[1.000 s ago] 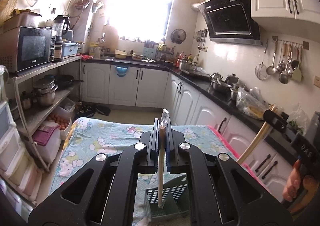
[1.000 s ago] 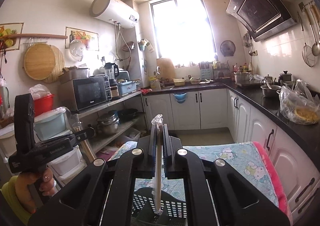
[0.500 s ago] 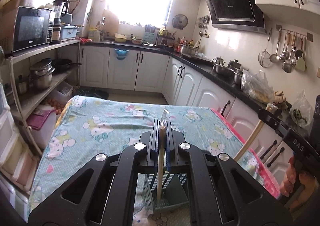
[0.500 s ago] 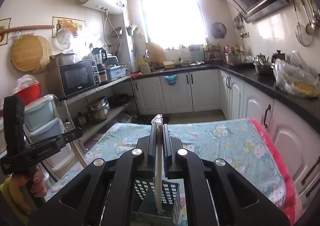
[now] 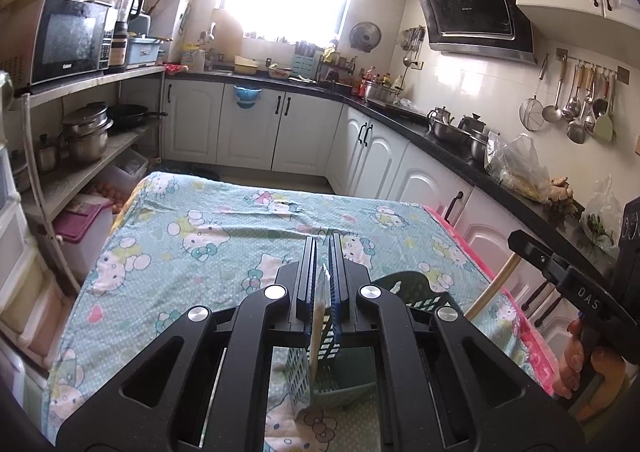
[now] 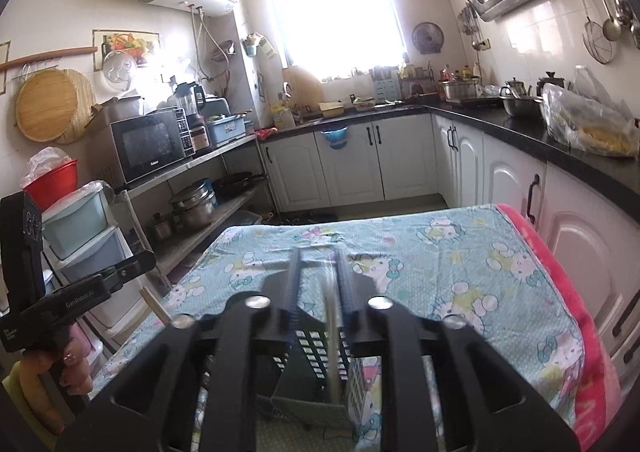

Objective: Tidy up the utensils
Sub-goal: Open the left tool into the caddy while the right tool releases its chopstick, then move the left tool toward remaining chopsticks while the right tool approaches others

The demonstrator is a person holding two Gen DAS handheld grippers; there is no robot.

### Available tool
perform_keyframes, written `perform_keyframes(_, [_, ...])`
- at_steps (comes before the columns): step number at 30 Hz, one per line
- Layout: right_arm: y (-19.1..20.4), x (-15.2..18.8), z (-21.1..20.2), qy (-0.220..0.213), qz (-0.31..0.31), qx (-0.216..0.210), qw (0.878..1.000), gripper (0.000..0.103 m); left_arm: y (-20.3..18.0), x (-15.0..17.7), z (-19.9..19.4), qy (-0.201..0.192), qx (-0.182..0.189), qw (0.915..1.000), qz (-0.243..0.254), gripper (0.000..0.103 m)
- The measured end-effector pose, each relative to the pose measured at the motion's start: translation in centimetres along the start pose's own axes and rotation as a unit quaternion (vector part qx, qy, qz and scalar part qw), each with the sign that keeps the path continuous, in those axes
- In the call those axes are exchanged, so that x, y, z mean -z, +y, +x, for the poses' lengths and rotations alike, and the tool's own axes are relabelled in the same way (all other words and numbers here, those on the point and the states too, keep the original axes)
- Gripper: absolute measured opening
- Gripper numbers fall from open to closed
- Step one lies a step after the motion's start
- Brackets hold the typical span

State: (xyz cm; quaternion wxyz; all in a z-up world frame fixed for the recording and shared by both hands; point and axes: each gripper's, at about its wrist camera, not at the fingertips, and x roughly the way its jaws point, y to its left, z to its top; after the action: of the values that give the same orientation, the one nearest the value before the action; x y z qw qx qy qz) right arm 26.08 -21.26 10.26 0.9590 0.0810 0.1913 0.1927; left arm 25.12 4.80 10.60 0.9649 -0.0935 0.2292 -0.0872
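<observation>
Hiding both chopsticks' [image 5: 319, 316] lower ends: slotted basket [image 5: 416, 288].

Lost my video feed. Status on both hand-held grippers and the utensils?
Both hand-held grippers open, left, right. Chopstick packs standing in the slotted basket below. Nothing in the way.

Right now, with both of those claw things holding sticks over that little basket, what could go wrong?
1. Both grippers have opened slightly, so the wrapped chopsticks in the left gripper and the wrapped chopsticks in the right gripper could drop crooked and lean out.
2. The basket looks light and sits near the table's front edge; a long stick striking its wall might tip it.
3. Both grippers crowd one basket, so they could bump.
</observation>
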Motion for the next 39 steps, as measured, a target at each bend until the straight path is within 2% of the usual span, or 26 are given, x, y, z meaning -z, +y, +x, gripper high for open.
perform_keyframes(2, [-0.2,0.3,-0.4,0.0,0.005,0.002,1.0,0.026,0.1,0.2,-0.2,0.003,-0.004,1.0,-0.003,0.006])
perform_keyframes(6, [-0.7,0.8,-1.1,0.002,0.011,0.004,1.0,0.038,0.4,0.8,-0.7,0.007,-0.006,0.9999,-0.011,0.023])
perform_keyframes(10, [-0.8,1.4,-1.7,0.009,0.011,0.009,1.0,0.043,0.7,1.3,-1.1,0.011,-0.006,0.9998,-0.016,0.029])
perform_keyframes(15, [-0.9,2.2,-2.4,0.016,0.011,0.011,1.0,0.047,0.9,1.9,-1.6,0.014,-0.002,0.9996,-0.024,0.047])
perform_keyframes(17, [-0.8,2.4,-2.6,0.017,0.008,0.012,1.0,0.05,0.9,2.0,-1.9,0.011,-0.004,0.9997,-0.023,0.051])
perform_keyframes(20, [-0.7,2.7,-3.0,0.018,0.005,0.016,1.0,0.053,1.0,2.2,-2.4,0.006,-0.011,0.9996,-0.024,0.064])
perform_keyframes(24, [-0.6,3.2,-3.6,0.018,0.001,0.018,1.0,0.056,1.4,2.8,-3.1,0.007,-0.017,0.9992,-0.036,0.088])
perform_keyframes(25, [-0.5,3.3,-3.8,0.018,0.0,0.018,1.0,0.057,1.6,2.9,-3.3,0.007,-0.017,0.999,-0.041,0.09])
perform_keyframes(39, [-0.2,5.2,-6.3,0.022,-0.006,0.017,1.0,0.061,2.2,4.8,-7.8,-0.013,-0.019,0.9977,-0.064,0.092])
